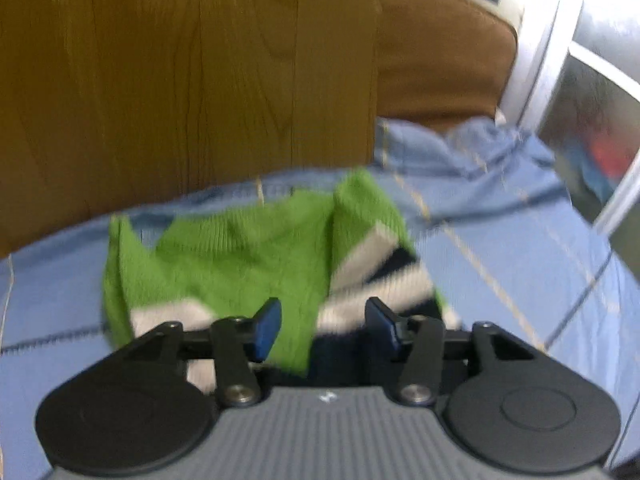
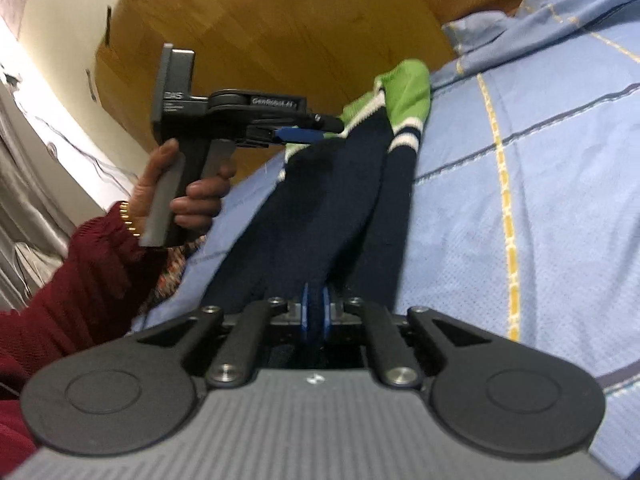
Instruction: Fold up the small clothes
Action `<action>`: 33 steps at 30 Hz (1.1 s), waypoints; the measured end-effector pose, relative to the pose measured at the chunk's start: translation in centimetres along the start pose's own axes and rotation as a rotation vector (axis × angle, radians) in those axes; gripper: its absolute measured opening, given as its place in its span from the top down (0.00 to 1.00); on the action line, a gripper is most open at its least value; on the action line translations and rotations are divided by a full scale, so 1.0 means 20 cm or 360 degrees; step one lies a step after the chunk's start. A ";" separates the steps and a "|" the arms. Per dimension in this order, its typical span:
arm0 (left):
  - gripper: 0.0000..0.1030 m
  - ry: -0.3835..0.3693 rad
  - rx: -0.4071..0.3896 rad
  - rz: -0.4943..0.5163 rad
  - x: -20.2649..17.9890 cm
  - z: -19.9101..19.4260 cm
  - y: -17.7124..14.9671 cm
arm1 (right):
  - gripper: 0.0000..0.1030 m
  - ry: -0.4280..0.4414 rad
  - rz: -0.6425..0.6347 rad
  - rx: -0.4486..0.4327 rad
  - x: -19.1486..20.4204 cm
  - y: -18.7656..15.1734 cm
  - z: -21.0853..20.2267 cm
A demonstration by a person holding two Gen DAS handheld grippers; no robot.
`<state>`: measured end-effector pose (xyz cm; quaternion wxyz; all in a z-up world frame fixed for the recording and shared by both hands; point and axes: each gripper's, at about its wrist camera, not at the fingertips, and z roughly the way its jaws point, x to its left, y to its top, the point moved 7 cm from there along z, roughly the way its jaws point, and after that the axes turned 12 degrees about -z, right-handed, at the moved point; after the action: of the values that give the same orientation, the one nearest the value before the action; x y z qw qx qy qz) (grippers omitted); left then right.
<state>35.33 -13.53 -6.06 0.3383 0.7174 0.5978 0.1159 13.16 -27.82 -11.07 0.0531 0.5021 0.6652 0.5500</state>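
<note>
A small knitted garment, green with white and navy stripes, lies on a light blue checked sheet. My left gripper stands open just above its striped part; a green fold lies between the blue pads, which do not press on it. In the right wrist view the garment stretches away as a long navy band to its green end. My right gripper is shut on the near navy edge. The left gripper hovers over the far green and white end, held by a hand.
A wooden headboard rises right behind the garment. A brown cushion and a white-framed glass panel stand at the right. A dark red sleeve and a grey curtain fill the left of the right wrist view.
</note>
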 end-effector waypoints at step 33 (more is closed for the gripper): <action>0.75 0.0040 -0.0373 -0.0042 -0.07 -0.34 -0.33 | 0.63 -0.0179 -0.0241 -0.0221 0.07 -0.03 -0.03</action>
<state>25.96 -12.06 -4.79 0.4139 0.6636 0.5937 0.1895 11.79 -27.06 -10.57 0.1665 0.4756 0.6575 0.5602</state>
